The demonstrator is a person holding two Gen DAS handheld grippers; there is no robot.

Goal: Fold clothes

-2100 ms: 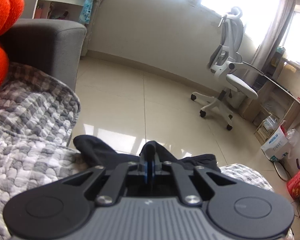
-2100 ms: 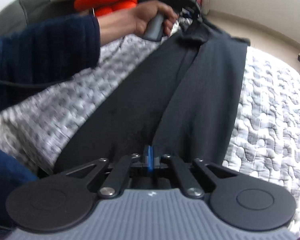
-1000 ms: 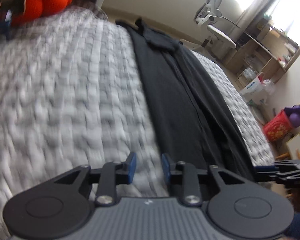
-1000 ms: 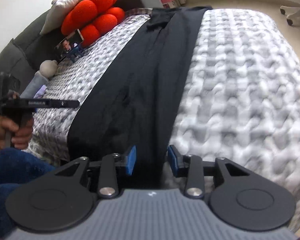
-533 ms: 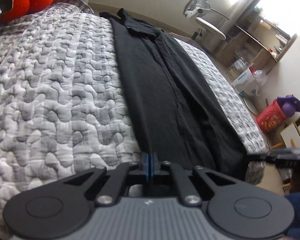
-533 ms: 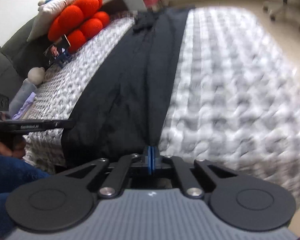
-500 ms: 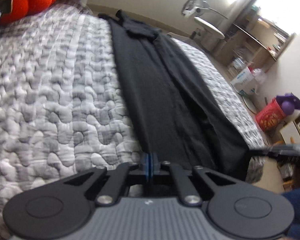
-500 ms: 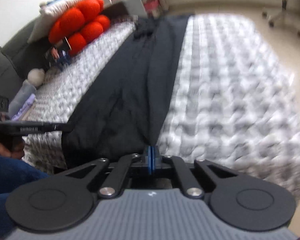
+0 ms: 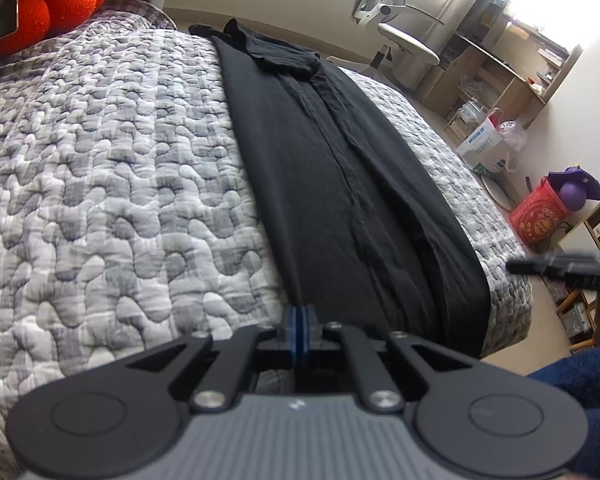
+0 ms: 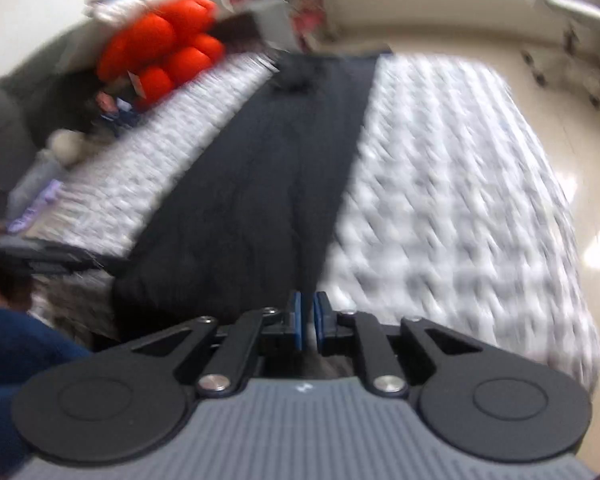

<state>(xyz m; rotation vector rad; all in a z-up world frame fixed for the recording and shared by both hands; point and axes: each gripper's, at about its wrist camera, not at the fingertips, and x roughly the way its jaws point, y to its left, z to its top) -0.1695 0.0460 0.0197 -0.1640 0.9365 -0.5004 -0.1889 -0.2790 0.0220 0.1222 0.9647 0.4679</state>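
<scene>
Right hand-held gripper [image 10: 308, 322] has parted slightly at the black garment's [image 9: 340, 184] hem; left hand-held gripper [image 9: 299, 330] stays clamped on it.

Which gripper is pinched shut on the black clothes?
The left gripper: its blue pads meet on the black garment's near edge. The right gripper shows a gap between its pads.

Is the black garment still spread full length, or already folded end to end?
Full length. The black garment runs as one long strip along the quilt, sides turned in lengthwise, no crosswise fold yet.
</scene>
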